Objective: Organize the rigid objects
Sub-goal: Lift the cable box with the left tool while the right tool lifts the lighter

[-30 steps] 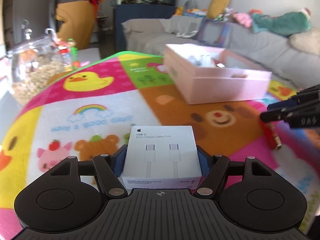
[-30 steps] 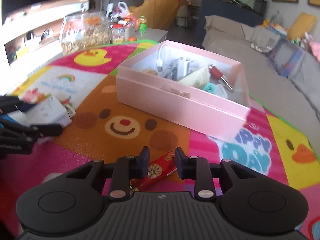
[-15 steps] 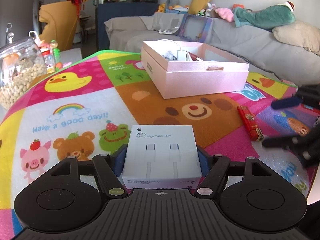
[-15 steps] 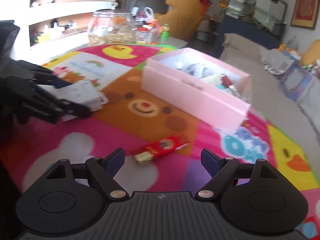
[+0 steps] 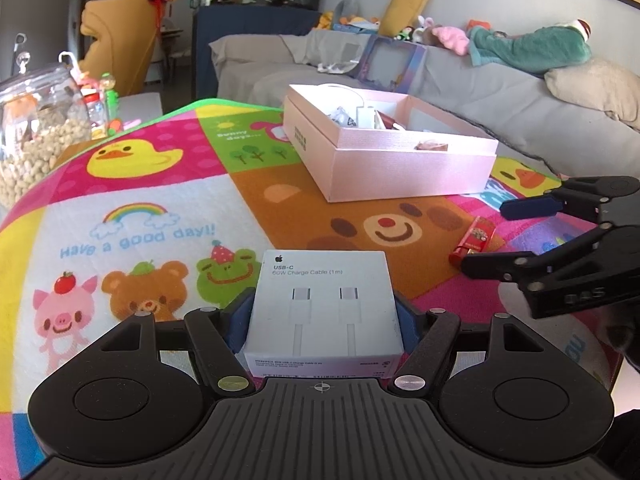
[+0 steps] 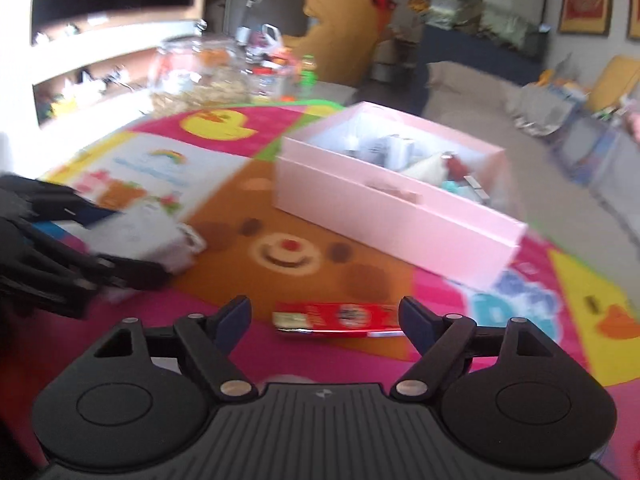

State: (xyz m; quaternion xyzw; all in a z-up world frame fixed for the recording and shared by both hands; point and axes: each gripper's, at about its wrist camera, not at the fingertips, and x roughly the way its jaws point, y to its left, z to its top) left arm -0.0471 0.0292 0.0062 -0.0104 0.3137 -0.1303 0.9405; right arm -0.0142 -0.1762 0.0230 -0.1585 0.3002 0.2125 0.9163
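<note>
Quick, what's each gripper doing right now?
Left gripper: shut on the white cardboard cable box.
Right gripper: open, just opened; red lighter lies between, unpressed.

Daylight floods both fisheye views. The left wrist view is sharp, with straight lines bowing toward its edges. The right wrist view is smeared by motion blur, its upper left corner blown out white by glare beside the shelves (image 6: pixel 100 60).

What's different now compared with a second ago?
The right tongs have just been opening: a second ago they were pinched at the red lighter, which now lies loose on the mat between the spread jaws. The left tongs still clamp the white cable box. The pink box hasn't moved.
</note>
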